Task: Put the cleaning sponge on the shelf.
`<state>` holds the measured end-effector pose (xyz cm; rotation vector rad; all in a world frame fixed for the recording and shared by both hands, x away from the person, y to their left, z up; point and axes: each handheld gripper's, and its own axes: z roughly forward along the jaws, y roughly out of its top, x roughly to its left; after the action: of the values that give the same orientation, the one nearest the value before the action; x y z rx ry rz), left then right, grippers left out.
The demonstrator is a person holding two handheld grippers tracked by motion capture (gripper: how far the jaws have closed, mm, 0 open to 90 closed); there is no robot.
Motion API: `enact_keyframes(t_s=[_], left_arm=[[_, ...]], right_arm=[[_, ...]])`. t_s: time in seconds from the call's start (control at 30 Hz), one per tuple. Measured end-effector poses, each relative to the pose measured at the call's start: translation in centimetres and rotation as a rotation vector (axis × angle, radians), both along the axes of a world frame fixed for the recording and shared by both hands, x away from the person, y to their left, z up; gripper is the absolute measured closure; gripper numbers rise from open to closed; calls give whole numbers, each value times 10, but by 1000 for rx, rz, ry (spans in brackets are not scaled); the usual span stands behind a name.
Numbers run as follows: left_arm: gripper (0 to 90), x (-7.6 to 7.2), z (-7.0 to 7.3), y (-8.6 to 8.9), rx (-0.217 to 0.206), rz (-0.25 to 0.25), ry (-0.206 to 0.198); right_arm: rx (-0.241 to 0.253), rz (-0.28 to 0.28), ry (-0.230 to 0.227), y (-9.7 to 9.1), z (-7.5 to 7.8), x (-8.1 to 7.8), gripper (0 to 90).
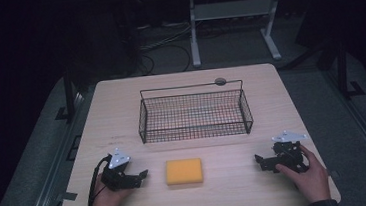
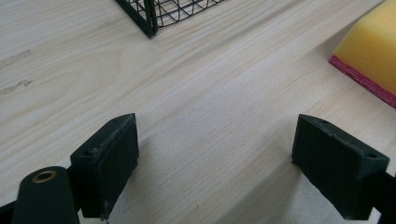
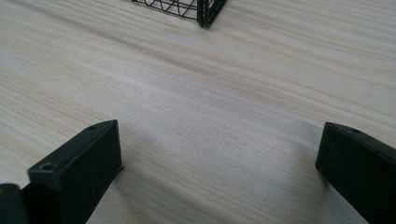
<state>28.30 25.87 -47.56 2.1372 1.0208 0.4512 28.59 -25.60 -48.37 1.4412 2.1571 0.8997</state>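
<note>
A yellow sponge (image 1: 184, 171) with a red scouring underside lies flat near the table's front edge, between both grippers. Behind it stands a black wire basket (image 1: 194, 115), with nothing in it that I can see. My left gripper (image 1: 142, 177) rests on the table left of the sponge, open, jaws wide with bare wood between them (image 2: 215, 154); the sponge (image 2: 371, 51) shows at the upper right of its view, and the basket's corner (image 2: 149, 18) at the top. My right gripper (image 1: 259, 161) sits right of the sponge, open over bare wood (image 3: 219, 163), with the basket's corner (image 3: 205, 11) ahead.
The light wooden table (image 1: 121, 103) has bare room on either side of the basket. A small round grey disc (image 1: 220, 81) lies by the far edge behind the basket. Beyond the table, a white frame stands on the dark floor among cables.
</note>
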Motion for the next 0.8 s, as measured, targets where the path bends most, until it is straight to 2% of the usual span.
enact_keyframes(t_s=[0.27, 0.33, 0.4, 0.43, 0.47, 0.63, 0.67, 0.7, 0.73, 0.8], left_arm=[[161, -1, 2, -1, 8, 7, 9], [229, -1, 3, -2, 13, -2, 11], [249, -2, 6, -3, 23, -9, 17], [298, -2, 8, -4, 20, -11, 19], [298, -2, 10, -5, 11, -24, 24], [561, 1, 21, -4, -27, -64, 72], [700, 1, 26, -6, -31, -88, 69], [758, 1, 26, -6, -31, -88, 69], [758, 1, 29, -8, -26, -101, 66], [896, 2, 35, -13, -20, -124, 59]], right_arm=[[0, 1, 0, 0, 0, 0, 0], [0, 1, 0, 0, 0, 0, 0], [0, 2, 0, 0, 0, 0, 0], [-1, 3, -1, 0, 0, 0, 0], [-1, 3, -1, 0, 0, 0, 0], [1, 1, 1, 0, 0, 0, 0], [1, 2, 1, 0, 0, 0, 0], [1, 2, 1, 0, 0, 0, 0], [0, 2, 1, 0, 0, 0, 0], [0, 2, 1, 0, 0, 0, 0]])
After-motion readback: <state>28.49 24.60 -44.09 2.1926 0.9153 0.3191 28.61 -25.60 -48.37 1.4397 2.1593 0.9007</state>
